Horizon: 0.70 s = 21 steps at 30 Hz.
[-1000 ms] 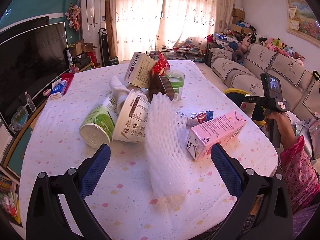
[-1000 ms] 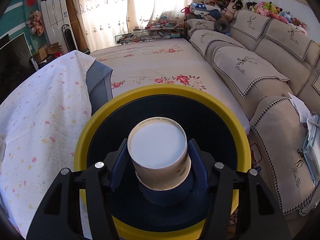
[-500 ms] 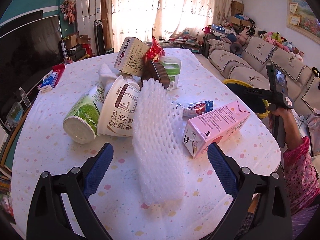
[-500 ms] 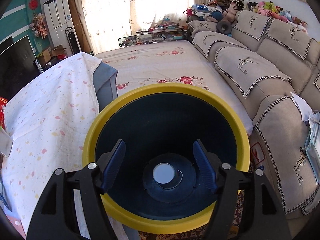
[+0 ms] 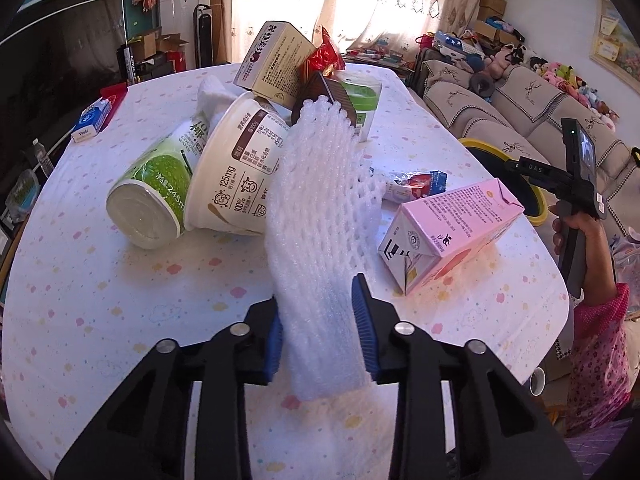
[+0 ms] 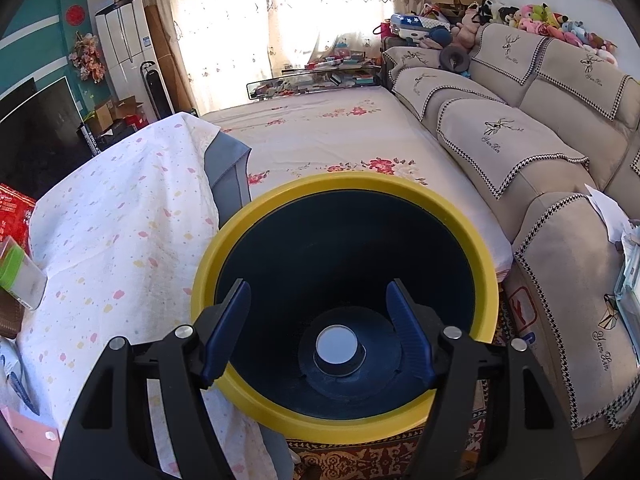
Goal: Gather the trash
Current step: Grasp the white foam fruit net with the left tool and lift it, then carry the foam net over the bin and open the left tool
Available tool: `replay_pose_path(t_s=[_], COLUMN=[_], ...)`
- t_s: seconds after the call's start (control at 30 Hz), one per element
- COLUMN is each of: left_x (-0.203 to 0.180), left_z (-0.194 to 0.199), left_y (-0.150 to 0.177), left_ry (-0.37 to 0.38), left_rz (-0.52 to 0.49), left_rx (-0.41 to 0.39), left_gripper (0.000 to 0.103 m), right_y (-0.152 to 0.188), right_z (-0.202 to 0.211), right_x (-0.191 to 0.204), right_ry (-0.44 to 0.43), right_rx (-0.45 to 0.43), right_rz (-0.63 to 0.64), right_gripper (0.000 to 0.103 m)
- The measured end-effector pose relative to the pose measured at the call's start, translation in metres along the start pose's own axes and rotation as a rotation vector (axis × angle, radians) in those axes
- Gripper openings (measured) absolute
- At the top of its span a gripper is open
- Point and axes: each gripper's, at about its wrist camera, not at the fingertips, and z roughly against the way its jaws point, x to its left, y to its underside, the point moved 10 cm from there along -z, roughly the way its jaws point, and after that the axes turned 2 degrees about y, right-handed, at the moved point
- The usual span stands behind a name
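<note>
A heap of trash lies on the table with the dotted cloth (image 5: pixel 100 300): a long white foam net (image 5: pixel 320 200), a pink carton (image 5: pixel 452 232), a white tub (image 5: pixel 236 172), a green cup (image 5: pixel 156 192) and a beige carton (image 5: pixel 276 64). My left gripper (image 5: pixel 318 312) has its jaws closing on the near end of the foam net, and both blue pads touch its sides. My right gripper (image 6: pixel 318 292) hangs open over the yellow-rimmed bin (image 6: pixel 344 180) with nothing between its fingers. A paper cup (image 6: pixel 337 346) lies at the bin's bottom.
The bin stands on the floor between the table's edge (image 6: pixel 120 240) and a beige sofa (image 6: pixel 520 140). A small snack wrapper (image 5: pixel 416 184) lies behind the pink carton. A hand and a pink sleeve (image 5: pixel 596 320) show at the table's right side. A television (image 5: pixel 60 60) stands at the left.
The left gripper came down and closed from wide open onto the foam net. The right gripper let go of the paper cup, which dropped into the bin.
</note>
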Motion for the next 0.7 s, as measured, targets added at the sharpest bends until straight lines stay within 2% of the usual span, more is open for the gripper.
replay_pose_path(t_s=[0.1,0.33,0.53,0.7], left_x=[-0.002,-0.011,-0.048,-0.105], left_z=[0.011,0.055,0.071,0.058], left_y=[-0.003,-0.029,-0.067,-0.107], left_ry=[-0.001,-0.039,0.03,0.119], left_rz=[-0.016,-0.068,-0.143,-0.233], left_rx=[-0.024,-0.142,-0.196,-0.212], left_gripper=[0.016,0.016,0.016,0.016], right_y=[0.001,-0.003,-0.003,0.003], right_z=[0.006,0.039,0.08,0.109], right_x=[0.003,0.003,-0.011,-0.033], right_ry=[-0.011,-0.022,-0.004,0.035], right_rx=[-0.008,-0.075,-0.145,-0.194], right_rz=[0.001,0.007,0.015,0.005], right_gripper=[0.067,0.067,0.072,0.075])
